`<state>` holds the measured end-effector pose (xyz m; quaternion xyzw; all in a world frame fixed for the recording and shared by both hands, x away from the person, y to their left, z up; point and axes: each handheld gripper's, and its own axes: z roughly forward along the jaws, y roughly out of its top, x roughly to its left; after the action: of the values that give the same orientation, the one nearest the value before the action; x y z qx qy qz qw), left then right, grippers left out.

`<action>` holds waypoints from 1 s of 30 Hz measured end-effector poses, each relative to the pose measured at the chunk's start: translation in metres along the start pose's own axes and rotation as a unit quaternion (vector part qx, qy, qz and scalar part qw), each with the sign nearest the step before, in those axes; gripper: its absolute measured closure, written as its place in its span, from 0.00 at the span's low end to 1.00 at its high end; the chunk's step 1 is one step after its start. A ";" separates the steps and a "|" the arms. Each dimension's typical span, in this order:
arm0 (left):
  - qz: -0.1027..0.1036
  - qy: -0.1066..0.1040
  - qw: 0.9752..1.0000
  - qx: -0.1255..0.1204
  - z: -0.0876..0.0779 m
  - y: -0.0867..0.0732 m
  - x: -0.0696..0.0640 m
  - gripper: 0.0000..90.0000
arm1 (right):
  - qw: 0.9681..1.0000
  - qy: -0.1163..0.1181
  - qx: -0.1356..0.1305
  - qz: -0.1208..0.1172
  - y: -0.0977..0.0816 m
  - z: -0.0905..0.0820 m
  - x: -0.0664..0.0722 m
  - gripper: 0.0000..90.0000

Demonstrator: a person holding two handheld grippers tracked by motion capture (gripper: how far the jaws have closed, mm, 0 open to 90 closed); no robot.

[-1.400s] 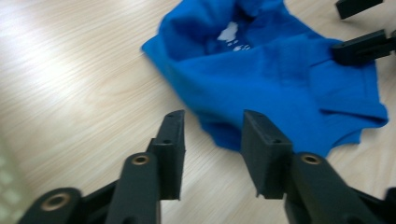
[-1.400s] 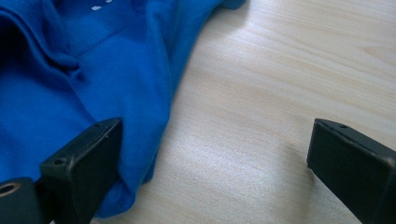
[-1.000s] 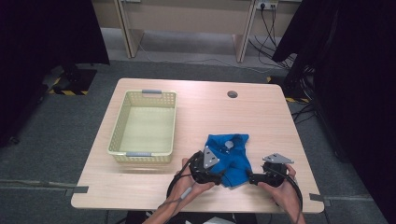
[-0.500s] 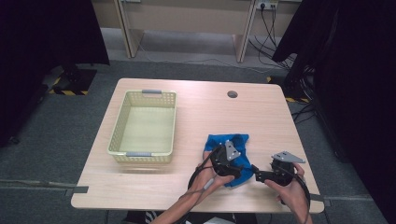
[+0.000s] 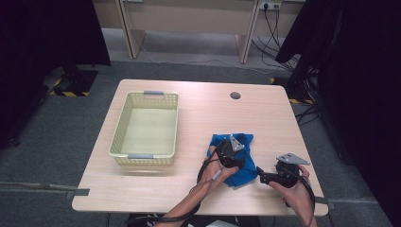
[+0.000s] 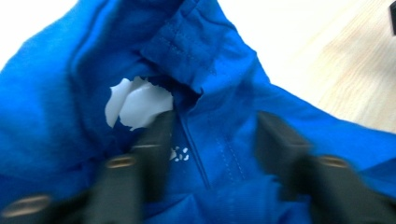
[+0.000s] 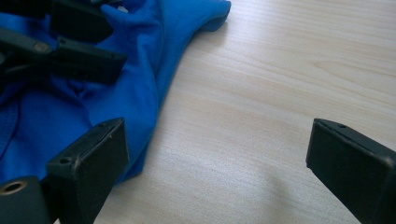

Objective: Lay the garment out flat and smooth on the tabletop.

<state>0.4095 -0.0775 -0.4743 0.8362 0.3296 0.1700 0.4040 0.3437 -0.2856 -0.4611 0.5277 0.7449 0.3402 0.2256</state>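
A crumpled blue cloth (image 5: 244, 174) lies on the wooden table (image 5: 203, 113), right of centre near the front. My left gripper (image 5: 231, 158) is pressed down onto its middle. In the left gripper view (image 6: 215, 126) its jaws have just been closing; they still stand apart, with a seamed fold of the cloth (image 6: 219, 93) between them and a white tag (image 6: 135, 100) just beyond. My right gripper (image 5: 259, 171) hovers open over bare wood (image 7: 217, 140) beside the cloth's edge (image 7: 140, 60), and the left gripper (image 7: 70, 46) lies across from it.
A pale yellow plastic basket (image 5: 118, 135) stands empty on the left half of the table. A round cable hole (image 5: 235, 95) sits near the far edge. Dark curtains and cables surround the table.
My left gripper has moved right and a little farther away, from the cloth's left edge onto its middle. The right gripper has stayed about where it was.
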 end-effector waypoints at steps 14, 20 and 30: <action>0.029 0.001 0.999 -0.026 -0.038 0.014 0.000 0.94 | 1.000 -0.004 0.001 0.004 -0.001 0.000 -0.004 0.07; 0.022 0.019 0.998 -0.050 -0.072 0.016 0.021 0.94 | 1.000 -0.007 0.003 0.004 -0.002 0.000 -0.006 0.07; -0.005 0.052 0.998 -0.045 -0.101 -0.016 0.056 0.93 | 1.000 -0.005 0.013 -0.007 0.001 0.009 0.002 0.07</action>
<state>0.3883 0.0251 -0.4236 0.8056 0.3463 0.2264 0.4240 0.3495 -0.2809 -0.4665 0.5270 0.7520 0.3257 0.2251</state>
